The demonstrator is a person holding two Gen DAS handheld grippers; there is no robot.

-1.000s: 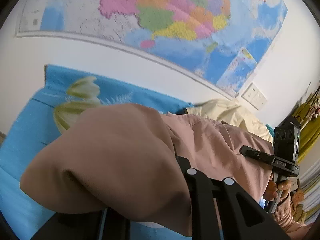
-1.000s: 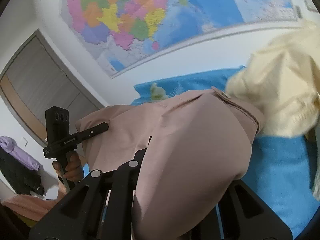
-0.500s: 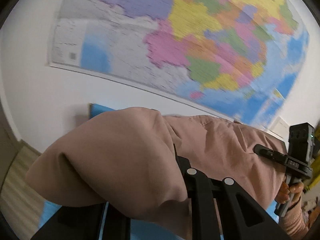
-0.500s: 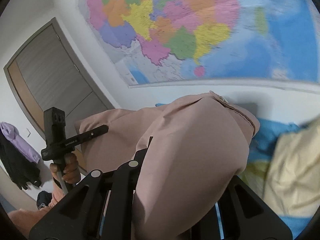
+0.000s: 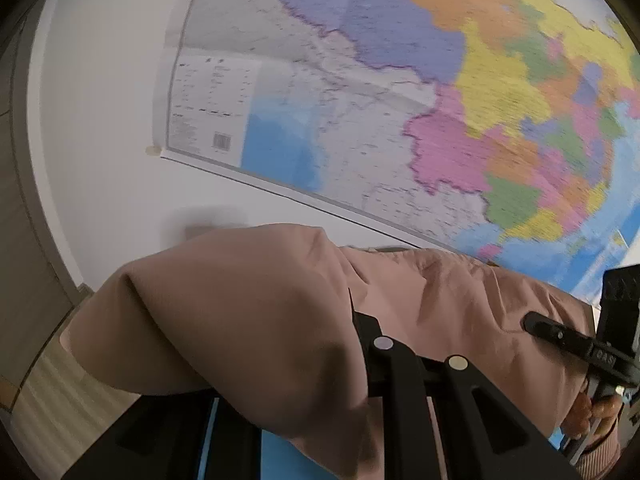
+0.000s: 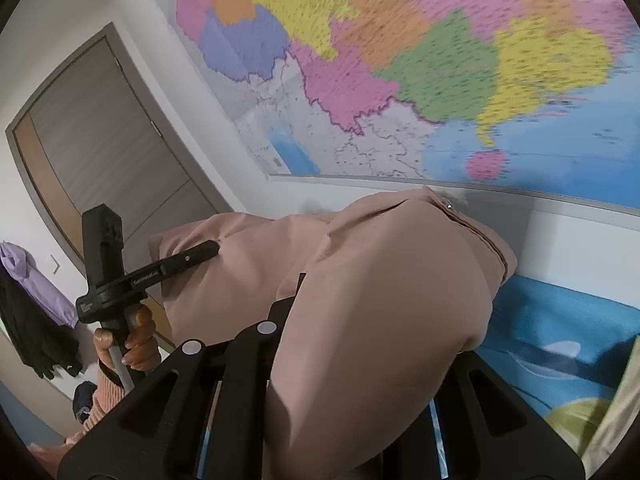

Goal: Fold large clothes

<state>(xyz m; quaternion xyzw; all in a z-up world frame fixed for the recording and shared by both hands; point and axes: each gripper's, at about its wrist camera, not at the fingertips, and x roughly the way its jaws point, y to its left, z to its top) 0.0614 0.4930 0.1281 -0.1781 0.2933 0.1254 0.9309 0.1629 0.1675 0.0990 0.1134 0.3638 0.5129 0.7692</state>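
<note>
A large dusty-pink garment (image 5: 248, 312) hangs between my two grippers, lifted high in front of the wall map. My left gripper (image 5: 356, 320) is shut on one upper edge of it; cloth drapes over and hides the fingertips. My right gripper (image 6: 300, 292) is shut on the other edge of the pink garment (image 6: 380, 300), also buried in cloth. The right gripper shows in the left wrist view (image 5: 540, 326), and the left gripper shows in the right wrist view (image 6: 204, 250), each pinching the stretched top edge.
A big coloured wall map (image 5: 440, 100) fills the wall ahead. A blue bedsheet (image 6: 552, 332) with a flower print lies below right, with a cream garment (image 6: 616, 408) at its edge. A grey door (image 6: 104, 160) and hanging clothes (image 6: 36, 308) are at the left.
Both grippers have risen with the pink garment, tilting upward. The bed and cream garment have dropped out of the left view; the map now fills both views.
</note>
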